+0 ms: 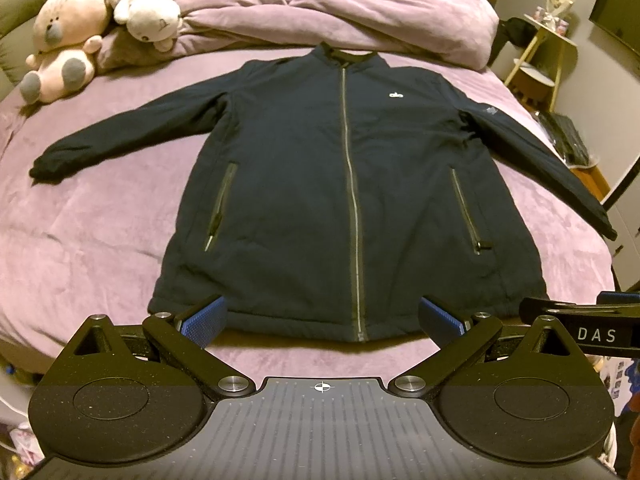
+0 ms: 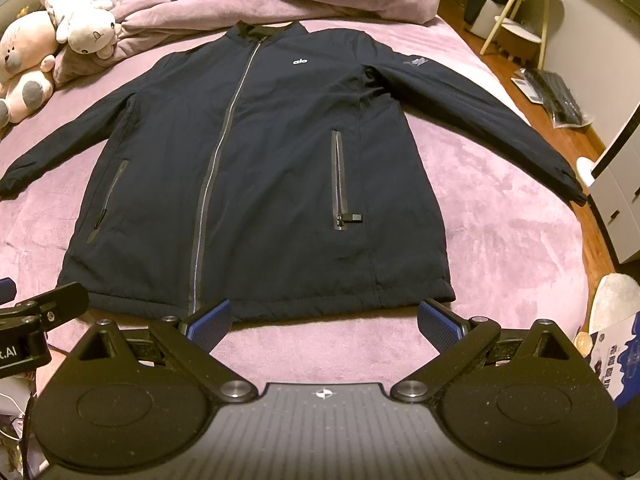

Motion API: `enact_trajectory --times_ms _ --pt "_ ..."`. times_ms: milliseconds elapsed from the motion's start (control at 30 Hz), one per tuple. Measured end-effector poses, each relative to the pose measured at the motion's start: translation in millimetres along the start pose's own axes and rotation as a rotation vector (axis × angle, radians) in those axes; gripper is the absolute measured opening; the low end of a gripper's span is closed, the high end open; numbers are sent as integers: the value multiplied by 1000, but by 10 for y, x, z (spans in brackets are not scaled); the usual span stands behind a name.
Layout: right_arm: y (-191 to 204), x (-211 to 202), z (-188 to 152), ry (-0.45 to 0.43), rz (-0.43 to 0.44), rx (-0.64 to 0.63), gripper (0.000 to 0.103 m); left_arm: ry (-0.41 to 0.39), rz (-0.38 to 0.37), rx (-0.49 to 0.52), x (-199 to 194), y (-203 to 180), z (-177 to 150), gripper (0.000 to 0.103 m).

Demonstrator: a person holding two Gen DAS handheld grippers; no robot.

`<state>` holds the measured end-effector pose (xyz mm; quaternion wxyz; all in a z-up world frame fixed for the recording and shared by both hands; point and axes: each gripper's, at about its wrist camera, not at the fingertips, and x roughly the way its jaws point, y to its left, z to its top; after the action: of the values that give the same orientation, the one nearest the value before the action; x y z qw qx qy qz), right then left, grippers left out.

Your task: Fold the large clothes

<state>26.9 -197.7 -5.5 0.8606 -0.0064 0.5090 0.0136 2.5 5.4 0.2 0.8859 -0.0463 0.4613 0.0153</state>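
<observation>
A dark navy zip-up jacket [image 1: 320, 184] lies flat, front up and zipped, on a purple bed, collar at the far end and both sleeves spread out to the sides. It also shows in the right wrist view [image 2: 256, 168]. My left gripper [image 1: 322, 320] is open and empty, just above the jacket's hem near the zipper's bottom end. My right gripper [image 2: 324, 322] is open and empty, at the hem on the jacket's right half. Each gripper's side shows in the other's view.
A rumpled purple duvet [image 1: 320, 12] lies past the collar. Two plush toys [image 1: 72, 36] sit at the far left. The bed's right edge [image 2: 560, 216] drops to a wooden floor with a small stand [image 2: 516, 20] and a white cabinet [image 2: 620, 200].
</observation>
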Motion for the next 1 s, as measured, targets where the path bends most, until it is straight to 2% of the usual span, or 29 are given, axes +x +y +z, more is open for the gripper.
enact_trajectory --times_ms 1000 --pt "-32 22 5 14 12 7 99 -9 1 -22 26 18 -6 103"
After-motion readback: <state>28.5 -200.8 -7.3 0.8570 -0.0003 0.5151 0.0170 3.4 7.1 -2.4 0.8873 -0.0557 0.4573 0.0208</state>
